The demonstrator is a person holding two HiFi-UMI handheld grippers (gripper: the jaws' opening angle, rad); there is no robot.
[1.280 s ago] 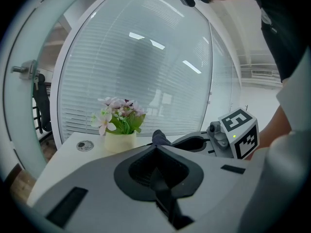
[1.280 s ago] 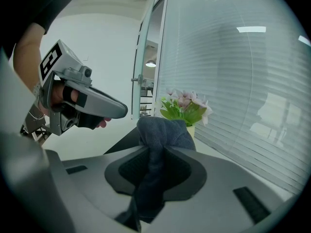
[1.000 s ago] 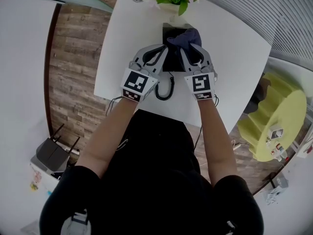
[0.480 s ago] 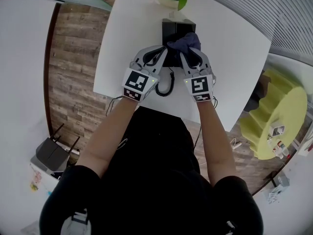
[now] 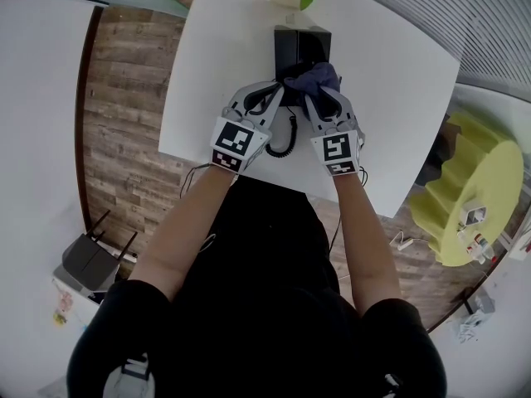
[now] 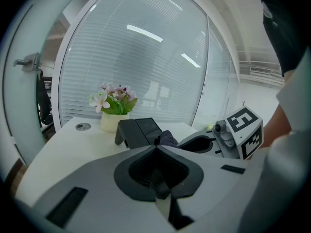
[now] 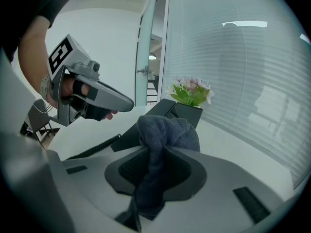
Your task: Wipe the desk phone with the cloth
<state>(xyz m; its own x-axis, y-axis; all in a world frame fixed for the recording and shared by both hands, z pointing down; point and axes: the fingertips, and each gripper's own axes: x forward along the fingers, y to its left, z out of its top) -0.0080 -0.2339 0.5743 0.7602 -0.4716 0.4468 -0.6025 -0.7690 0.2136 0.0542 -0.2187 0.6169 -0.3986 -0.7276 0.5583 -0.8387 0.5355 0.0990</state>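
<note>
Your right gripper (image 7: 154, 152) pinches cloth (image 7: 167, 130): soft, limp, likely bunches, so hold near wad. Left gripper (image 6: 156, 149) pressed together, empty. Desk phone (image 5: 292, 46) probably light, may slide.

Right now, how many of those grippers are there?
2. The left gripper is at the phone's left, shut and empty; the right gripper is beside it, shut on the cloth over the phone.

Left gripper (image 6: 156, 147) closed and empty, desk phone (image 6: 138, 131) just ahead, flower pot (image 6: 112, 116) behind
</note>
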